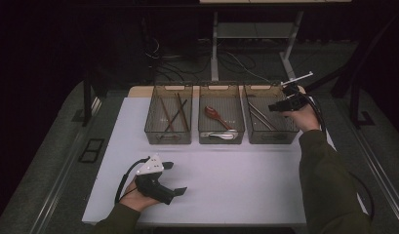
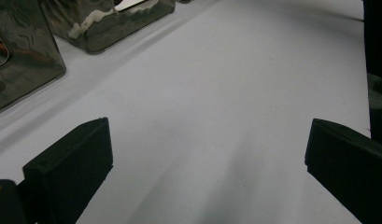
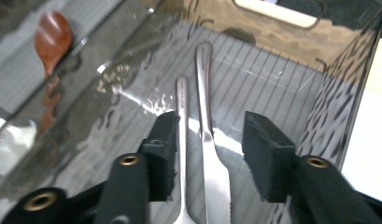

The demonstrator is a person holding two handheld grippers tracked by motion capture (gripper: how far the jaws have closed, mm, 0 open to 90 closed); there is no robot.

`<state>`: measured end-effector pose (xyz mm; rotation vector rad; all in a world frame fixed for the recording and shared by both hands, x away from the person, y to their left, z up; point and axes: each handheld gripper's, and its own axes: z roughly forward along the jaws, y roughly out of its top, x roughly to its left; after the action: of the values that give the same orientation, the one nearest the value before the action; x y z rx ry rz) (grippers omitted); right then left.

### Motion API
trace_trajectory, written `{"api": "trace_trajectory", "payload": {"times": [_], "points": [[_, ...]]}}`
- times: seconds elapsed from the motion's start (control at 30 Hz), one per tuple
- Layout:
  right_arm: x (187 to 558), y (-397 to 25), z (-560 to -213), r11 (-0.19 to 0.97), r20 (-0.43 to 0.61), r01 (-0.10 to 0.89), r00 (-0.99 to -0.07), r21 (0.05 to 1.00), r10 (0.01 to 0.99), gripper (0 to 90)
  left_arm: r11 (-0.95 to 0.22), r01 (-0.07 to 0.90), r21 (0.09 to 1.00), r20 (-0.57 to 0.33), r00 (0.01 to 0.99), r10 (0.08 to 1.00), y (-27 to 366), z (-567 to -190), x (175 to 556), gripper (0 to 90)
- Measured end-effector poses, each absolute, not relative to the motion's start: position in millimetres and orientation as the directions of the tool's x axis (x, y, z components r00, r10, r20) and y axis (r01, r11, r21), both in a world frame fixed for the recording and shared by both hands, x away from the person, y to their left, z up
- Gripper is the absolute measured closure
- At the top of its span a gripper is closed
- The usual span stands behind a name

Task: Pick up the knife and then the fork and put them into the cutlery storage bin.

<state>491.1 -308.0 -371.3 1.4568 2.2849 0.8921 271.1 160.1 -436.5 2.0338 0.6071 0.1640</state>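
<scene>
Three smoky clear bins stand in a row at the back of the white table (image 1: 226, 180). The left bin (image 1: 169, 116) holds brown chopsticks (image 1: 175, 113). A red wooden spoon (image 1: 215, 116) and a metal spoon (image 1: 221, 135) lie in the middle bin (image 1: 221, 114). The right bin (image 1: 268, 114) holds a metal knife (image 3: 208, 140) and another metal utensil handle (image 3: 181, 116). My right gripper (image 3: 209, 140) hangs open over that bin, jaws either side of the two handles, nothing gripped. My left gripper (image 1: 175, 179) rests open low over the bare table front left.
The red spoon (image 3: 51, 39) shows through the bin walls in the right gripper view. Two bin corners (image 2: 20, 56) stand at the upper left of the left gripper view. Beyond the table are a dark floor, cables and table legs (image 1: 214, 53).
</scene>
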Motion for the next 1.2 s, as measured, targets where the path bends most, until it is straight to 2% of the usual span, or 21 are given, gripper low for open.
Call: {"api": "trace_trajectory", "payload": {"times": [0.3,0.33,0.53,0.9,1.2], "points": [[483,-311,-364,0.261,0.146,0.698,-0.466,0.667,0.872,43.0,-0.406,0.351,0.844,-0.129,0.867,0.481,160,-437,272,0.2],[481,-312,-363,0.254,0.144,0.694,-0.460,0.674,0.876,39.0,-0.405,0.353,0.843,-0.131,0.867,0.481,160,-437,272,0.2],[467,-316,-358,0.226,0.172,0.660,-0.482,0.717,0.859,30.7,-0.410,0.353,0.841,-0.131,0.868,0.480,160,-437,273,0.2],[439,-316,-355,0.237,0.170,0.600,-0.542,0.764,0.823,29.3,-0.406,0.357,0.841,-0.137,0.867,0.479,159,-438,274,0.2],[415,-320,-362,0.214,0.166,0.560,-0.550,0.800,0.819,22.7,-0.413,0.357,0.838,-0.135,0.869,0.477,158,-438,275,0.2]]}}
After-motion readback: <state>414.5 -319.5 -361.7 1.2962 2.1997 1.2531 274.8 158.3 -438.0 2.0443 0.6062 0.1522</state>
